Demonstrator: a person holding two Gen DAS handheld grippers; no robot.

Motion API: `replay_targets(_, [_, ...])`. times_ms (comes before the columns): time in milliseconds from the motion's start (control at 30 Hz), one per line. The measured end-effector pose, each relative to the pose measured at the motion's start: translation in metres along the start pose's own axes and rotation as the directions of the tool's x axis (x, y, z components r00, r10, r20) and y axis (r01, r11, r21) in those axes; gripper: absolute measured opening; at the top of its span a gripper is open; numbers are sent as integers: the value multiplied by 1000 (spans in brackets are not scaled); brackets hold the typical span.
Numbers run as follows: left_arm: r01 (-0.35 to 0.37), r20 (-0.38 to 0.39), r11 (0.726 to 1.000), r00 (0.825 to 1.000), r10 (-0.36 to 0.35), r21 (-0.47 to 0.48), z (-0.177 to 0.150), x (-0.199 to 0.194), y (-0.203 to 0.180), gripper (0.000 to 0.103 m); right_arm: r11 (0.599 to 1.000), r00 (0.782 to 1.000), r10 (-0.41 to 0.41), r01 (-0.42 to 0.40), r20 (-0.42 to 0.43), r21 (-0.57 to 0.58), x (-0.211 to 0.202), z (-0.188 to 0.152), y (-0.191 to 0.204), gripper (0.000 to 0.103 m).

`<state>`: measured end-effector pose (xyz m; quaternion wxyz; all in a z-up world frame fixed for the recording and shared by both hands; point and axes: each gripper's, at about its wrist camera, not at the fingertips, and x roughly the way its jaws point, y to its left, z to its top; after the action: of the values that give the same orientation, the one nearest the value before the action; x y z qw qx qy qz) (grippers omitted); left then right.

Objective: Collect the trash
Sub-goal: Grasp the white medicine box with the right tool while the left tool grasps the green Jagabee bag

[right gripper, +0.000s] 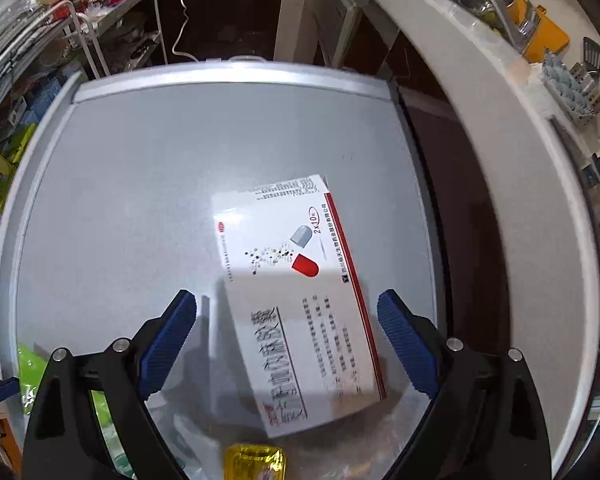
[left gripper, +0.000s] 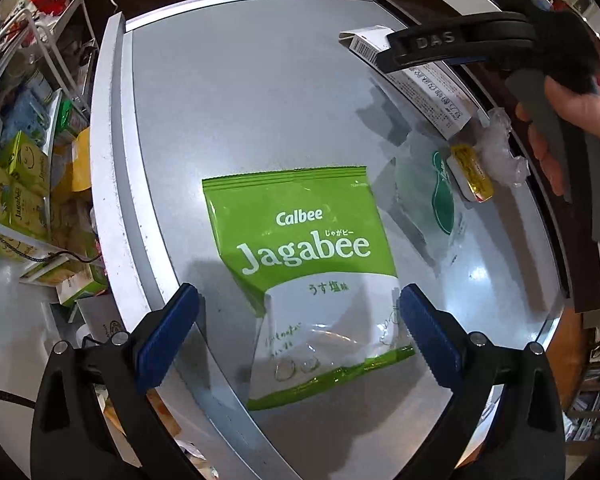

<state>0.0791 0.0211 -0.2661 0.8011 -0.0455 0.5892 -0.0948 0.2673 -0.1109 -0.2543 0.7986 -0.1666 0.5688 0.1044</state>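
Observation:
A green and white Jagabee snack bag (left gripper: 312, 276) lies flat on the grey table top (left gripper: 240, 100). My left gripper (left gripper: 300, 336) is open, its blue pads on either side of the bag's lower half. A white medicine box (right gripper: 296, 300) with a red and grey capsule picture lies on the table; it also shows in the left wrist view (left gripper: 432, 88). My right gripper (right gripper: 288, 340) is open around the box. A small yellow packet (right gripper: 256, 462) lies just below the box, and also shows in the left wrist view (left gripper: 472, 174). A clear bag with green print (left gripper: 428, 204) lies beside the snack bag.
Crumpled clear plastic (left gripper: 500, 152) lies by the table's right edge. A wire rack (left gripper: 40, 60) with green boxes (left gripper: 16, 184) stands to the left. A white counter (right gripper: 500, 120) with kitchen items runs along the right.

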Motion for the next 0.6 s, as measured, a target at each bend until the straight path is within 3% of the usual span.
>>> replay_targets(100, [-13,2,1000,1000,13,20,0,4,-6,100,999,999,28,-28,-39,17,8,-1,-2,75])
replay_targets(200, [-17,21,1000,1000,17,19,2,-1,-6,94,995,997,74,-72,-31,66,6,-6,-7,74])
replay_targets(267, [-19,29,999,999,18,40,6,-4,-10,75,992,995,92,-89,-26,85,5,-8,-10,74])
replay_targets(367, [0,22,998,1000,-1,59,11,-6,-13,63,982,991,133,-131,-7,134,-1,-10,-17,74])
replay_targets(500, [81,-8,997,997,-81,9,16,-12,-6,63,981,991,134,-134,14,138,-10,-14,-20,74])
replay_targets(567, [66,6,998,998,-66,-5,18,-16,-6,87,984,992,124,-126,25,129,-16,-16,-19,74])
replay_targets(600, [49,22,999,999,-49,4,18,-17,-8,88,984,992,123,-126,31,126,-18,-17,-19,74])
